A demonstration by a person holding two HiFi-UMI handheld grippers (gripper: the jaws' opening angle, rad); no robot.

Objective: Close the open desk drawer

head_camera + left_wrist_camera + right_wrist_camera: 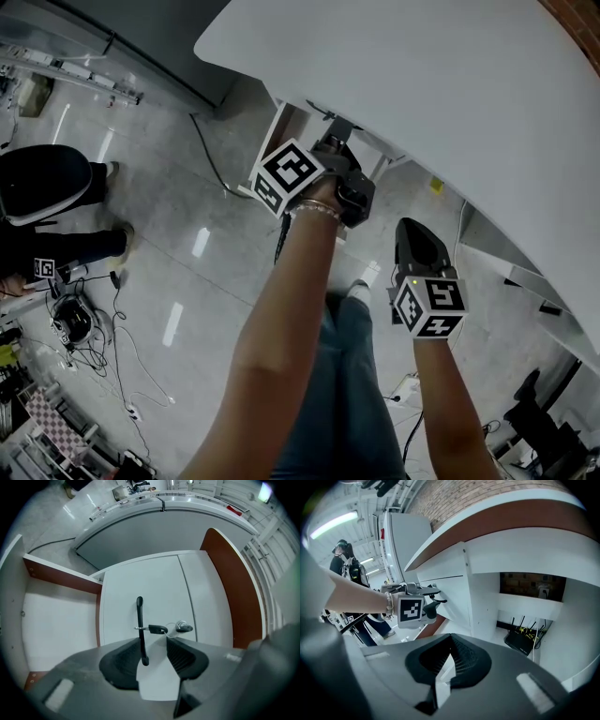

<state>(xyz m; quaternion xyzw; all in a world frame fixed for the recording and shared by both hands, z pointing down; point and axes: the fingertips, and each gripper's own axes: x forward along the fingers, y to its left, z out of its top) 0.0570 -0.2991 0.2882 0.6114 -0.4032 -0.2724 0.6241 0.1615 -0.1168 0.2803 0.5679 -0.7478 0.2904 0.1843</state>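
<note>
The drawer front point(140, 581) is under the white surface point(450, 84), filling the middle of the left gripper view with its flat face turned to the camera. Its thin black handle point(140, 627) has its long axis running up and down the frame. Just right of the handle a key point(158, 629) sticks out of the lock and lies crosswise, with a ring hanging from it. The left tongs point(154, 645) are spread, and the handle's lower end sits in the gap close to the left pad. The right tongs point(449, 641) are pressed together on nothing, lower right in the head view, pointing under the surface, where a router point(521, 638) with antennas sits. At the left of the head view, cables point(84, 328) lie on the floor near a standing person point(47, 202).
</note>
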